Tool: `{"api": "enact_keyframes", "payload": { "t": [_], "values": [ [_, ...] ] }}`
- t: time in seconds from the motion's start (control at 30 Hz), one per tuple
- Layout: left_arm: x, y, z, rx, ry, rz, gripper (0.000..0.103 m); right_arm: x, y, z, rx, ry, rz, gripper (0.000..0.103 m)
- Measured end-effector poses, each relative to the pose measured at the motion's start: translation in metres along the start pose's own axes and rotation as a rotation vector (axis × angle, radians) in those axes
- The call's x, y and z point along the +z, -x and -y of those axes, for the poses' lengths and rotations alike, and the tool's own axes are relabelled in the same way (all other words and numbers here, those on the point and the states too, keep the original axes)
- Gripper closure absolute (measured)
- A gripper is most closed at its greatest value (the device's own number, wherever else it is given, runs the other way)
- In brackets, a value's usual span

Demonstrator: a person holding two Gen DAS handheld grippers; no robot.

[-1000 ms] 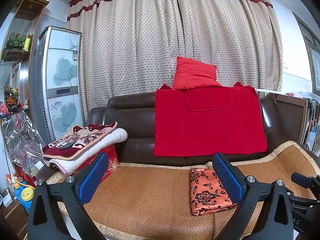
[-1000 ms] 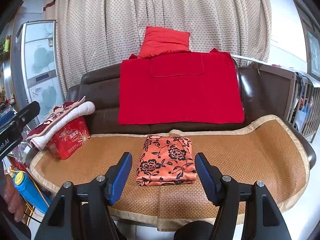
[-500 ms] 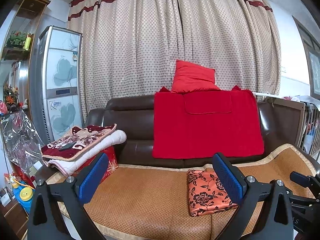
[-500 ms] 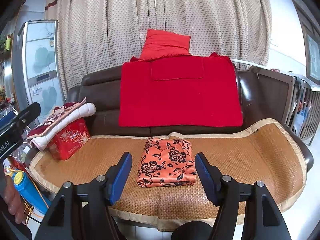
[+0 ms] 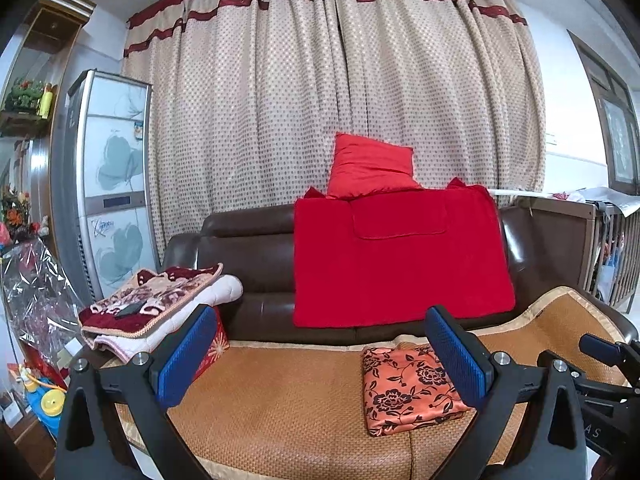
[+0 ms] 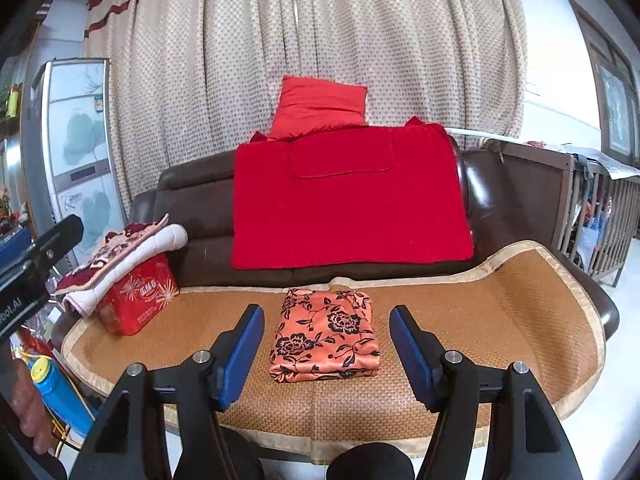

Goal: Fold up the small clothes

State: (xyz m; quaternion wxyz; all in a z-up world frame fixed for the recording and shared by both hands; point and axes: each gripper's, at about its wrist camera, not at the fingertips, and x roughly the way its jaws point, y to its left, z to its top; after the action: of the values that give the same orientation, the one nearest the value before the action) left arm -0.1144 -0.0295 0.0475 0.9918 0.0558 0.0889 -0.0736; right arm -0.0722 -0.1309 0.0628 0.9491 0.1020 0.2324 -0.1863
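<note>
A folded orange garment with black flowers (image 6: 326, 338) lies flat on the woven mat (image 6: 500, 320) of the sofa seat; it also shows in the left wrist view (image 5: 408, 390). My right gripper (image 6: 327, 354) is open and empty, held in front of the sofa with the garment seen between its blue pads. My left gripper (image 5: 320, 356) is open and empty, to the left of the garment and back from the seat.
A red blanket (image 6: 348, 204) and red cushion (image 6: 320, 106) hang on the brown sofa back. A red box (image 6: 138, 300) under folded quilts (image 6: 124, 256) sits at the seat's left end. A tall white appliance (image 5: 108, 200) stands left; a wooden crib (image 6: 592, 220) right.
Both grippers have drawn back and risen a little from the sofa; the garment appears smaller and lower in both views. Nothing was taken hold of.
</note>
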Motion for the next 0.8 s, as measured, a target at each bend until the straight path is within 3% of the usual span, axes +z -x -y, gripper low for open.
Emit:
{"api": "enact_keyframes", "payload": {
  "t": [0.37,0.8],
  "values": [
    [0.016,0.017,0.012,-0.003,-0.027,0.035,0.0,0.007,0.017,0.011,0.018,-0.026,0.039,0.034],
    [0.034,0.011,0.02,0.014,-0.05,0.051,0.0,0.019,0.008,0.016,0.052,-0.038,0.048,0.032]
  ]
}}
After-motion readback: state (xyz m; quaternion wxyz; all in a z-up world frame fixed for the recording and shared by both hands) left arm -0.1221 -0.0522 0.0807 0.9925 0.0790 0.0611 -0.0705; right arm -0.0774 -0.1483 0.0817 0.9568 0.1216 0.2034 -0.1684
